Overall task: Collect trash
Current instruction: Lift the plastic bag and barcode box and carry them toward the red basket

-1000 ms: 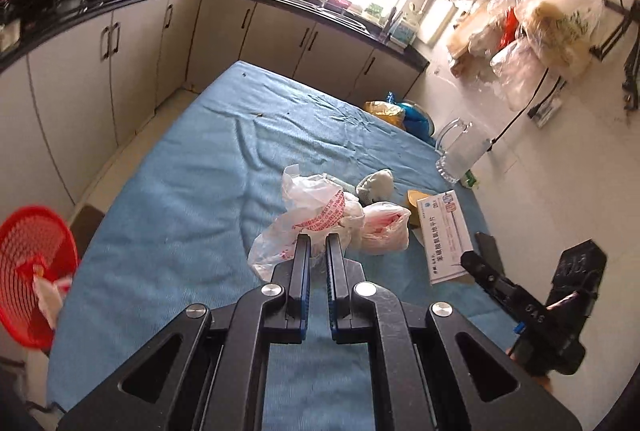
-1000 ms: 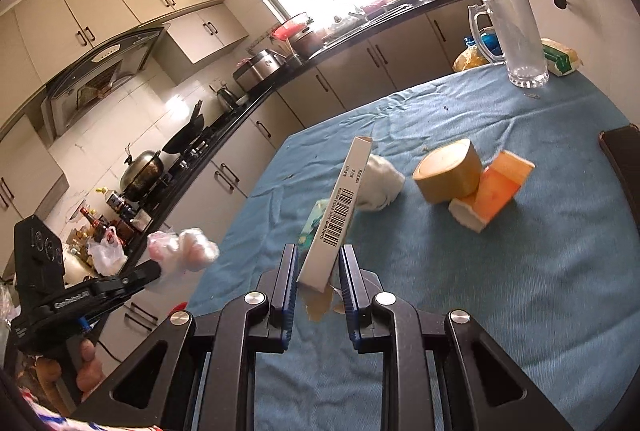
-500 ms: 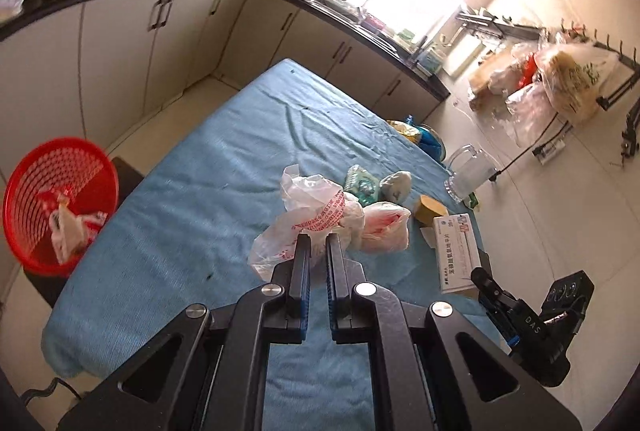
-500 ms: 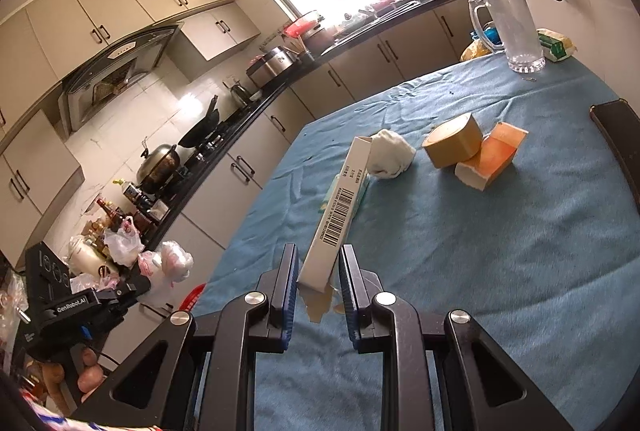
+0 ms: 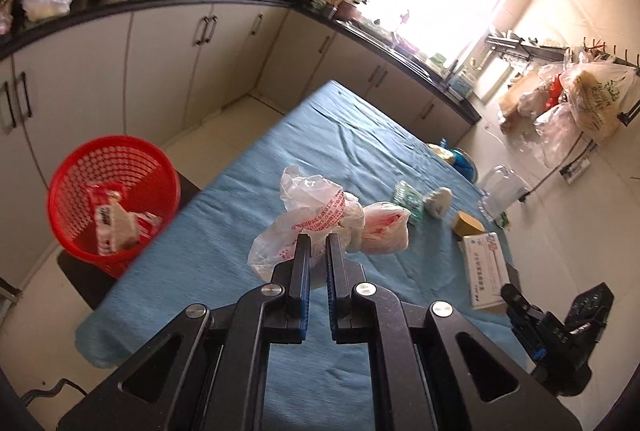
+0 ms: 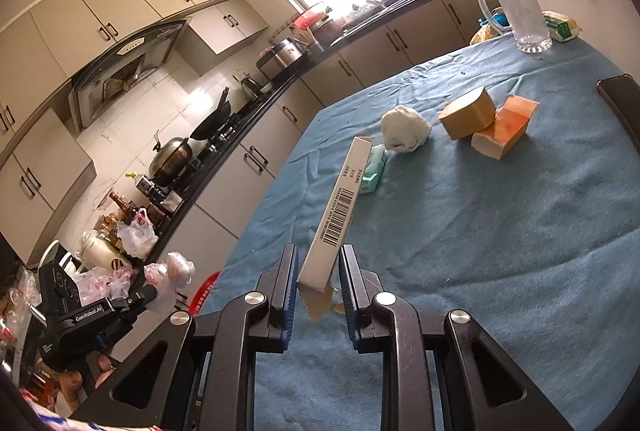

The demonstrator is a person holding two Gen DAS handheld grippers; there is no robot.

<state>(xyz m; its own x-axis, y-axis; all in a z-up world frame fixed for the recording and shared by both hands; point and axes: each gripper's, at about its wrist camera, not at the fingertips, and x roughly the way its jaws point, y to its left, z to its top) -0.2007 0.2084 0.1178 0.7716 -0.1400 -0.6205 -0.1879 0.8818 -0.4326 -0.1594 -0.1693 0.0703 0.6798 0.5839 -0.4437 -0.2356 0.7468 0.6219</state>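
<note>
My left gripper (image 5: 318,239) is shut on a bunch of crumpled white plastic bags (image 5: 316,215) with red print. The right wrist view shows that gripper (image 6: 150,293) and the bags (image 6: 172,271) in the air off the table's left edge. A red mesh basket (image 5: 112,199) with wrappers in it stands on a dark stool left of the table. My right gripper (image 6: 318,257) is shut on one end of a flat white box (image 6: 340,207) with a barcode, held tilted above the blue cloth. In the left wrist view the box (image 5: 484,271) and right gripper (image 5: 516,305) are at the lower right.
On the blue tablecloth (image 6: 480,251) lie a green tissue pack (image 6: 374,171), a white crumpled wad (image 6: 404,129), a tan block (image 6: 466,113) and an orange box (image 6: 504,127). A glass pitcher (image 6: 516,11) stands at the far corner. Kitchen cabinets (image 5: 160,71) line the left side.
My left gripper has swung left with the bags, bringing the red basket well into its view. The right gripper has drawn back a little from the table's middle, box still gripped.
</note>
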